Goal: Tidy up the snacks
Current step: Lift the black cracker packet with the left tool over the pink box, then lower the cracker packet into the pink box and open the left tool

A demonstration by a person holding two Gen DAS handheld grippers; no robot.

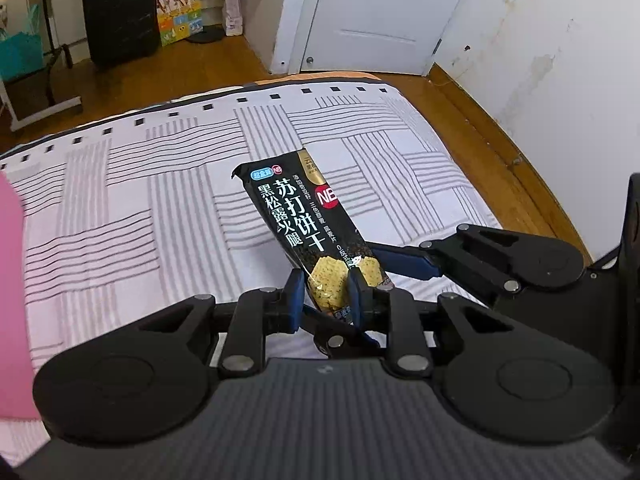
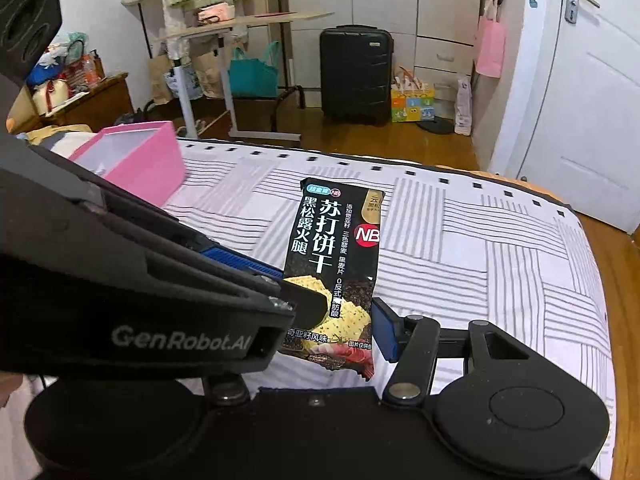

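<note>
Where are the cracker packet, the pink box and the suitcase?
cracker packet (image 2: 334, 256): right wrist view, middle of its printed front.
pink box (image 2: 146, 160): right wrist view, its outer side wall.
suitcase (image 2: 355, 74): right wrist view, its front shell.

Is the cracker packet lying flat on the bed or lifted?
Lifted: the left gripper pinches the cracker packet's lower end, tilting it above the bed.

Black cracker packet (image 1: 316, 236) upright, tilted; lower end pinched above striped bedsheet (image 1: 160, 184)

Cracker packet (image 1: 316, 236) stands tilted over the bed (image 1: 160, 184), lower end between left gripper (image 1: 325, 296) fingers. Right gripper (image 2: 332, 320) sits just right of it. Box (image 2: 140, 156) on bed at far left; suitcase (image 2: 356, 72) on floor beyond.
</note>
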